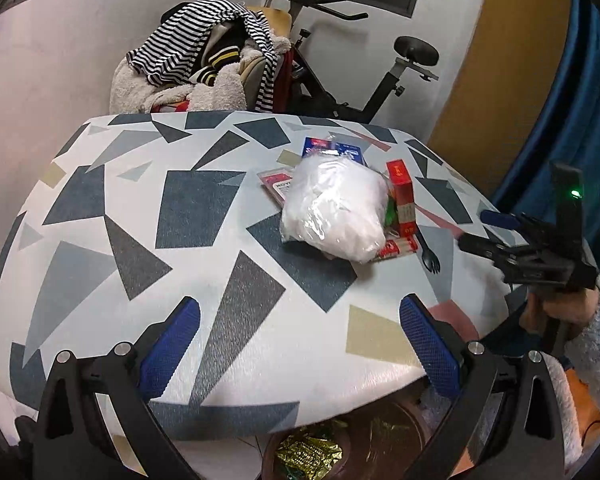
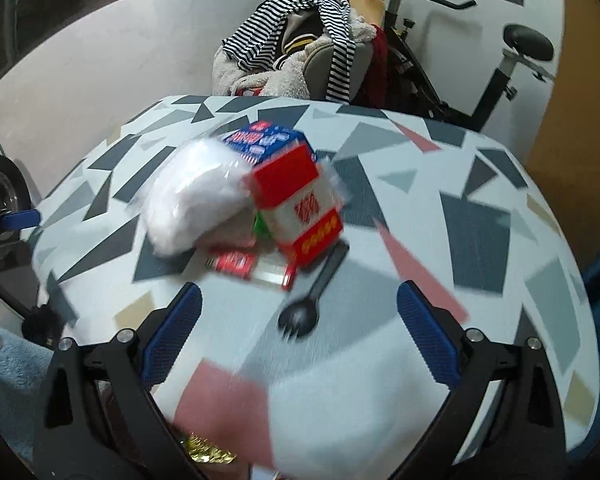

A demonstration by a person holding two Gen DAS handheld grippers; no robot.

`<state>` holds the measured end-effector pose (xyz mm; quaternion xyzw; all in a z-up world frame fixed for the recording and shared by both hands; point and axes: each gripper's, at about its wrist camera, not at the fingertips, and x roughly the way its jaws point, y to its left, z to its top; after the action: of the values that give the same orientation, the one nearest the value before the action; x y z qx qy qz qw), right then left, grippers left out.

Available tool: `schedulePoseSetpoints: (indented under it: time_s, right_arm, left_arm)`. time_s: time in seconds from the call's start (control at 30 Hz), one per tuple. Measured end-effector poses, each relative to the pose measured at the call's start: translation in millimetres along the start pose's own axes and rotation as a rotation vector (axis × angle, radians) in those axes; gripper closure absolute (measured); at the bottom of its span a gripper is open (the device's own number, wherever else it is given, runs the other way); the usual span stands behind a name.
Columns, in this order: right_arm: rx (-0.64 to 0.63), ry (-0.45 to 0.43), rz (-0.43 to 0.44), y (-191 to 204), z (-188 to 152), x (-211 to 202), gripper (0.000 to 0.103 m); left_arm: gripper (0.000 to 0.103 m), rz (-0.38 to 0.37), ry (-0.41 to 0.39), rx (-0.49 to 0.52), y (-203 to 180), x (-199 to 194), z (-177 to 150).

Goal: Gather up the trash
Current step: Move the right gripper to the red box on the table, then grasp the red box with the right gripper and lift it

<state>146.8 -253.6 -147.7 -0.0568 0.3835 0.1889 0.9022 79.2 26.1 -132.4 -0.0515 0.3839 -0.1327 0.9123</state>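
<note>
- The right gripper (image 2: 298, 328) is hanging over the near part of the table (image 2: 480, 240) with its 2 blue pads wide apart and nothing between them.
- The left gripper (image 1: 300, 344) is also wide apart and empty, over the near edge of the table.
- The trash is sitting in 1 pile near the middle of the table, close in front of the right gripper.
- The closest piece looks like the black spork (image 2: 312, 292), so I am guessing it is the next pick.
- To do it well, the right gripper should be coming down with 1 pad on each side of the thin handle, then squeezing gently.
- It is lying flat, so the pads need to go low, almost touching the table.
- The bin (image 1: 348, 448) is showing under the near table edge, with gold wrappers (image 1: 308, 452) inside.
- The pile is looking like this: a puffy white bag (image 2: 196, 208) in clear plastic, a red and white box (image 2: 300, 208) leaning on it, a blue box (image 2: 264, 140) behind, and a flat red packet (image 2: 236, 262) underneath.
- The bag is looking soft and squashy.
</note>
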Motion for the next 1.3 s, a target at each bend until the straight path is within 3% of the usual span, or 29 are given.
schedulePoseSetpoints:
  time_s: [0.03, 0.3, 0.47, 0.6, 0.83, 1.07, 1.3]
  right_arm:
    - [-0.028, 0.012, -0.010, 1, 10, 12, 0.017]
    - [-0.093, 0.074, 0.017, 2, 46, 64, 0.026]
    - [-0.103, 0.099, 0.050, 5, 54, 81, 0.031]
    - [-0.110, 0.126, 0.066, 7, 53, 88, 0.040]
    - [-0.046, 0.075, 0.110, -5, 56, 67, 0.066]
    - [-0.012, 0.001, 0.111, -14, 56, 33, 0.074]
    - [0.026, 0.036, 0.098, -25, 51, 6, 0.076]
  left_arm:
    - [0.006, 0.001, -0.001, -0.007, 2, 1, 1]
    - [0.006, 0.011, 0.005, -0.037, 16, 7, 5]
    - [0.006, 0.014, 0.010, -0.054, 23, 10, 4]
    - [0.006, 0.010, 0.017, -0.063, 24, 12, 3]
    - [0.006, 0.008, 0.024, -0.061, 22, 17, 1]
    - [0.006, -0.001, 0.017, -0.059, 16, 16, 4]
    - [0.006, -0.014, 0.015, -0.078, 15, 13, 8]
